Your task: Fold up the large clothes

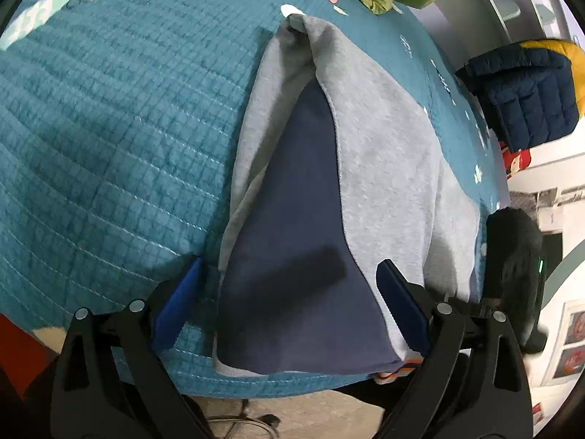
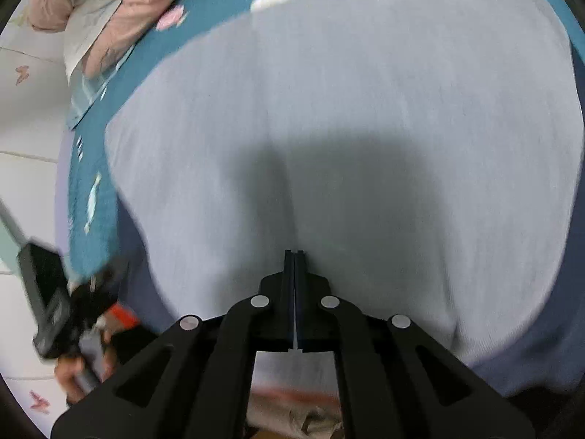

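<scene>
Teal quilt (image 1: 109,128) carries the grey garment (image 1: 384,139). Left gripper (image 1: 289,278) spread wide, holding nothing, navy lining (image 1: 292,256) between its fingers. Right gripper (image 2: 294,256) pressed together on grey cloth (right view only; blurred).

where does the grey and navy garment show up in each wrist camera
Left wrist: the grey and navy garment runs up the middle, between the open left gripper.
Right wrist: it fills the frame; the right gripper is shut.
Shared landmark: teal quilt.

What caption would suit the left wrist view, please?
Open left tongs hover over a part-folded grey garment on a teal quilt.
</scene>
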A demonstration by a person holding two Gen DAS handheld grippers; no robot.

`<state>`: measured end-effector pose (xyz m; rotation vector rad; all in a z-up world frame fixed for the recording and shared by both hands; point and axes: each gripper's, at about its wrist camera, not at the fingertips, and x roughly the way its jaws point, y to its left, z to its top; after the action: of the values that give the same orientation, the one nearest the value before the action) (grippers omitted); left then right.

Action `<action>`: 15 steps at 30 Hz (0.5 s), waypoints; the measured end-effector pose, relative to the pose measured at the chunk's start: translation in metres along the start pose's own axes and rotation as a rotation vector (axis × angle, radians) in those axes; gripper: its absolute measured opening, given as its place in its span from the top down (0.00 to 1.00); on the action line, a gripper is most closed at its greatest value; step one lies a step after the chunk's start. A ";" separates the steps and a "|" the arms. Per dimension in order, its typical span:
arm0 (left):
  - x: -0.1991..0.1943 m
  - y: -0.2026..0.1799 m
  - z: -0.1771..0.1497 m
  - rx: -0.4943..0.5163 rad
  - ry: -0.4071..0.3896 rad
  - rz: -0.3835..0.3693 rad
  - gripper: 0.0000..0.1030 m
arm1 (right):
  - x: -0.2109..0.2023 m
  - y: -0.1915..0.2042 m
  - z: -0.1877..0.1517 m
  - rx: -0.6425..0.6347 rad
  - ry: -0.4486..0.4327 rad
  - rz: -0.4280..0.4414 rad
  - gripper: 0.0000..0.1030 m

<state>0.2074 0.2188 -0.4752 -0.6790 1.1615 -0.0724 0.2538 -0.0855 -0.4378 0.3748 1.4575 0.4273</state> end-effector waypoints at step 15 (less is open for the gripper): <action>-0.002 -0.015 -0.025 0.027 0.036 0.060 0.45 | -0.021 0.011 -0.054 -0.113 -0.208 0.134 0.93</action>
<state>0.1895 0.1961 -0.4713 -0.6206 1.2128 -0.0499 0.1977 -0.0869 -0.4180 0.4153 1.2049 0.5594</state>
